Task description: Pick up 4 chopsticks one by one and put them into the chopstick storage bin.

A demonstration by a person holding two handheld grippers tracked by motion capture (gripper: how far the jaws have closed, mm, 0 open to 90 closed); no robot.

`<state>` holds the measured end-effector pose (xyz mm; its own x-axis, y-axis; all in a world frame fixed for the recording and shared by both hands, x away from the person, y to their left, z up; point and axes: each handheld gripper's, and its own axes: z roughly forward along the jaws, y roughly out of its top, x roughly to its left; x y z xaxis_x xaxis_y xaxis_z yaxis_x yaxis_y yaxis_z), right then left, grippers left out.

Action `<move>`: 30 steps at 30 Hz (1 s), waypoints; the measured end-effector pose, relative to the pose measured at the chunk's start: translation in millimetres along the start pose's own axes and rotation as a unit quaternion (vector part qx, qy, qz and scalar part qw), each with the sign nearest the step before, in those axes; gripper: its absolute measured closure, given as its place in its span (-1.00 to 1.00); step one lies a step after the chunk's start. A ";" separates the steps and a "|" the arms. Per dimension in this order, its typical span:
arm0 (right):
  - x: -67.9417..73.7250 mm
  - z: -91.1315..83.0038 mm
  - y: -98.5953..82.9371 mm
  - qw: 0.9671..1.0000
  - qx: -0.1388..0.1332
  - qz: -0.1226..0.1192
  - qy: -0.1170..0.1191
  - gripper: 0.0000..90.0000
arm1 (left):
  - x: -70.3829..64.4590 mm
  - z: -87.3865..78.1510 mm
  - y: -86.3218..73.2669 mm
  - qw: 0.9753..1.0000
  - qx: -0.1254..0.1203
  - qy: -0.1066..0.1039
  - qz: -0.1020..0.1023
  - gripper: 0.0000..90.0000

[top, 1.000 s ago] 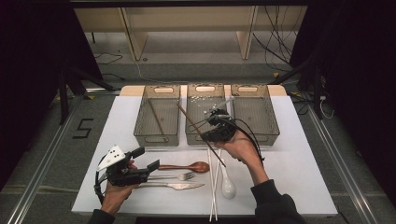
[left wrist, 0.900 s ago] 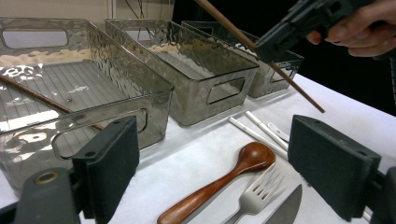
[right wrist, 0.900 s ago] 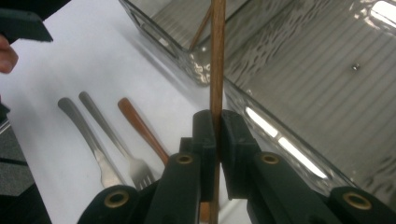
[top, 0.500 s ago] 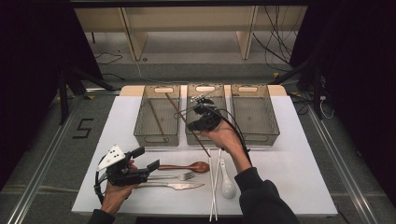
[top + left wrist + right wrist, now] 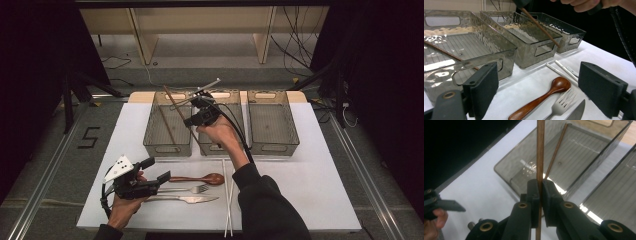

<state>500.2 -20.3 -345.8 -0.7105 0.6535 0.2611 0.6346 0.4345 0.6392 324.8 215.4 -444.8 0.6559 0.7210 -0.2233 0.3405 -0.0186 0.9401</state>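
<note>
Nearest us, our left gripper (image 5: 156, 170) rests low on the white table (image 5: 310, 195) with its jaws wide apart and empty, just beside the brown wooden spoon (image 5: 198, 179), the steel fork (image 5: 186, 189) and the steel knife (image 5: 183, 199). Two white chopsticks (image 5: 228, 197) lie to their right. Farther off, our right gripper (image 5: 539, 192) pinches a brown wooden chopstick (image 5: 184, 120), held tilted above the left smoky clear plastic bin (image 5: 168, 148), where a second brown chopstick (image 5: 556, 149) lies.
</note>
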 end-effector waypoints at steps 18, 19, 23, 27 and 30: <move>-8.7 30.3 35.0 0.998 -0.021 0.053 -0.005 0.90 | 0.1 0.4 0.2 1.000 0.000 -0.004 0.000 -0.63; -8.3 31.6 36.3 0.998 -0.022 0.053 -0.006 0.90 | 0.1 0.4 0.2 1.000 0.000 -0.004 0.000 -0.63; -7.0 36.7 40.5 0.998 -0.024 0.057 -0.012 0.90 | -0.1 0.5 0.2 1.000 0.000 -0.004 0.000 -0.63; -9.3 42.3 42.9 0.997 -0.033 0.066 -0.015 0.90 | 0.2 0.2 0.3 1.000 0.000 -0.004 0.000 -0.63; -11.0 46.2 43.3 0.997 -0.033 0.070 -0.022 0.90 | 0.2 0.2 0.3 1.000 0.000 -0.004 -0.001 -0.63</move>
<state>549.6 19.9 -354.4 -0.6016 0.7323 0.3191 0.7040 0.2971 0.6451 325.2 215.4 -444.6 0.6609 0.7153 -0.2271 0.3411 -0.0167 0.9399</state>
